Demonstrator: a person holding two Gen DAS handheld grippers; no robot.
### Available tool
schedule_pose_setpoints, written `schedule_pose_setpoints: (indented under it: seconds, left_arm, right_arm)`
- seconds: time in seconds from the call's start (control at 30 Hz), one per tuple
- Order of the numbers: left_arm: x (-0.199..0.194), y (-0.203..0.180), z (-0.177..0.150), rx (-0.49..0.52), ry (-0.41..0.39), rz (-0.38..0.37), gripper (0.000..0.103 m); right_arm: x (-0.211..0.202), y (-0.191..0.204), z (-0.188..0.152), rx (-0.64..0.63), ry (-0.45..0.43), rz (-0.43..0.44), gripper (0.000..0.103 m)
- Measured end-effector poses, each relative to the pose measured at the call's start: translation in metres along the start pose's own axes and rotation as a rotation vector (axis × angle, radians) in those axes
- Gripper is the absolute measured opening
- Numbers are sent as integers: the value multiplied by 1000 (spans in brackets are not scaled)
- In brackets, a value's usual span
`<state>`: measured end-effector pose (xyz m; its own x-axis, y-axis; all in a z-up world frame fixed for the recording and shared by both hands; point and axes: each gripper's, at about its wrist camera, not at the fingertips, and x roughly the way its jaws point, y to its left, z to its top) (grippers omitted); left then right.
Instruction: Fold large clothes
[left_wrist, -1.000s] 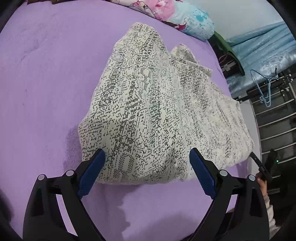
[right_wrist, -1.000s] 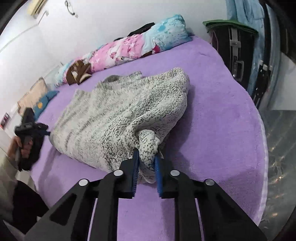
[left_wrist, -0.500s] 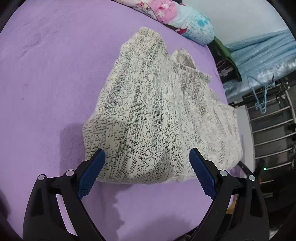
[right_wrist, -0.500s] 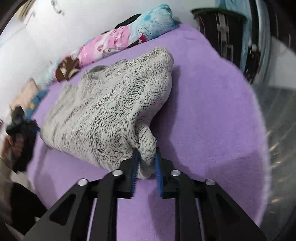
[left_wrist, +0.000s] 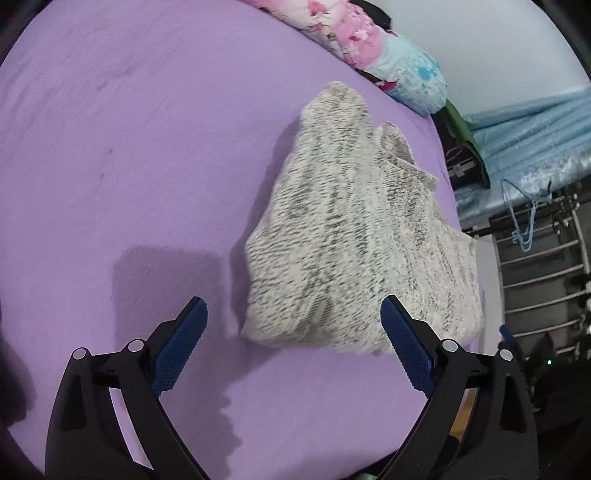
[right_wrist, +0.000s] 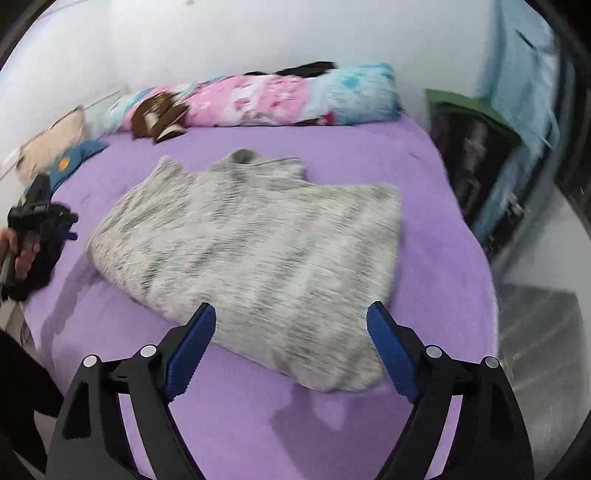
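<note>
The right gripper (right_wrist: 291, 345) stands wide with nothing between its blue pads (right_wrist: 190, 350); its jaws have just been opening and the knit corner they pinched now lies free. The left gripper (left_wrist: 293, 345) is equally wide and empty, hovering just short of the sweater's (left_wrist: 365, 236) near edge at 1 o'clock from it. The sweater (right_wrist: 258, 251) rests folded in a thick bundle on the purple bedspread (right_wrist: 424, 158), at 12 o'clock from the right pads. This looks like the release after a fold; the next move probably calls for finding a fresh edge to double the bundle again
</note>
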<state>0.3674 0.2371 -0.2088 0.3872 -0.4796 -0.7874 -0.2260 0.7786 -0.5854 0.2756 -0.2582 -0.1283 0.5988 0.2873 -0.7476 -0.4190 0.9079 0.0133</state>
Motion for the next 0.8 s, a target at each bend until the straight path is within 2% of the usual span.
schedule_pose_setpoints:
  seconds: [0.1,0.2,0.37,0.53,0.63,0.8]
  left_arm:
    - [-2,18,-3,-54,18,-17,91]
    - [-6,27,-7,-75,19,-30,93]
    - [11,40,-12,-138,81,-122,93]
    - [27,48,-17,-198,118,-155,93]
    - [31,51,-19,-212,129,-168,93]
    - [40,59,-22,-234,151,-166,93]
  right_arm:
    - [10,24,13,7,-18,63,89]
    - [25,51,22,-15,-21,104,89]
    - [56,96,38,-35,-17,176,89]
    - [83,125,46,-58,-11,160,89]
    - [100,131,42,-79,10,54,89]
    - [114,126,29,-31,10,57,89]
